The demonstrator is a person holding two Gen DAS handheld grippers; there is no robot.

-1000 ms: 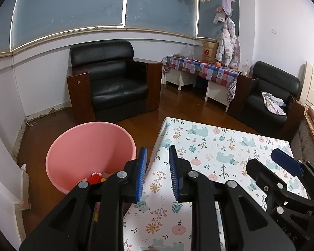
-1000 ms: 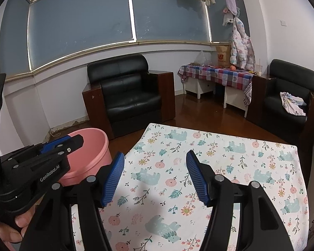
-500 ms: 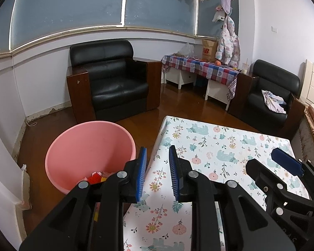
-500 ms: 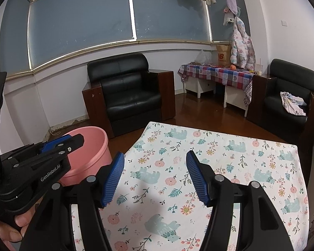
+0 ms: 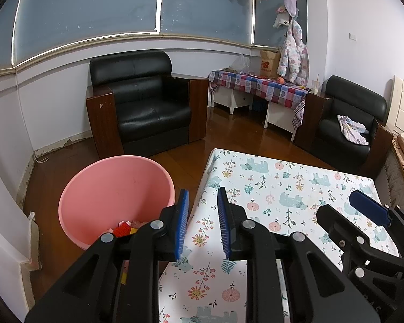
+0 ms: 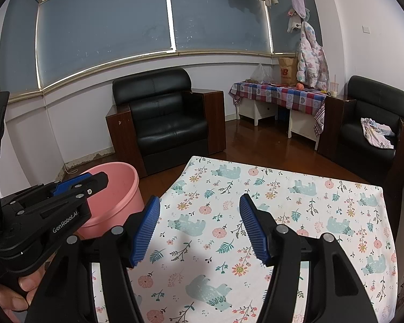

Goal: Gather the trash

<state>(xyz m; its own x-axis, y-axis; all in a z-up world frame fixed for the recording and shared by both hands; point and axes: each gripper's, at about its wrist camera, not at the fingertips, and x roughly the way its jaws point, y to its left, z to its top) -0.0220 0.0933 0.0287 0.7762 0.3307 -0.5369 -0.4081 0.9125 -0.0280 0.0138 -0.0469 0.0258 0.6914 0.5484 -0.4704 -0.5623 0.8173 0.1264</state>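
A pink plastic tub [image 5: 113, 188] stands on the floor left of the table; red and yellow scraps of trash [image 5: 125, 227] lie in its bottom. The tub also shows in the right wrist view [image 6: 118, 188]. My left gripper [image 5: 202, 223] is open and empty, held above the table's left edge beside the tub. My right gripper [image 6: 199, 228] is open wide and empty above the table [image 6: 296, 215], which has a floral and bear-print cloth. The right gripper shows in the left wrist view [image 5: 363, 215], and the left gripper in the right wrist view [image 6: 75, 185]. No trash shows on the cloth.
A black armchair [image 5: 145, 102] stands behind the tub. A side table with a checked cloth [image 5: 258, 86] and a second black armchair [image 5: 347, 123] with a cloth on it stand at the back right. Wooden floor [image 5: 237, 132] lies between them.
Both grippers have stayed nearly still, open and empty. The view has only shifted very slightly.
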